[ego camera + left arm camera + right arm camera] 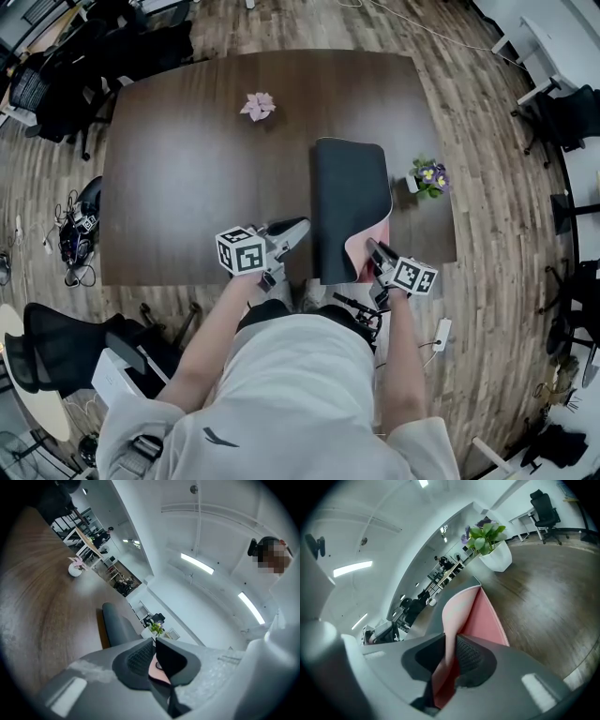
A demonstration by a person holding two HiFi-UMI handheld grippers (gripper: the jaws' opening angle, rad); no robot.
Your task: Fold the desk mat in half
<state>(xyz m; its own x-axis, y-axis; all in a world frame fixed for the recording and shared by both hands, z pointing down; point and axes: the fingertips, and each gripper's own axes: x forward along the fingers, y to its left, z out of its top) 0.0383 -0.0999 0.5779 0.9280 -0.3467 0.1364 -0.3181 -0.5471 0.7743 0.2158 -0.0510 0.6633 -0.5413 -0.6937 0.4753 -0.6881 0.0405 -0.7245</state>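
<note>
The desk mat (350, 202) is dark grey outside and pink inside. It's folded over on itself on the right part of the table (187, 159), with the rounded fold at the far end. The near end reaches the front edge, gaping pink at its right corner.

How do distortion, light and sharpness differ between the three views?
Head view: strong fisheye bows the table edges; corners go black. Left gripper view: ceiling light strips glare white. Right gripper view: pink desk mat is sharp, table near the rim smears.
</note>
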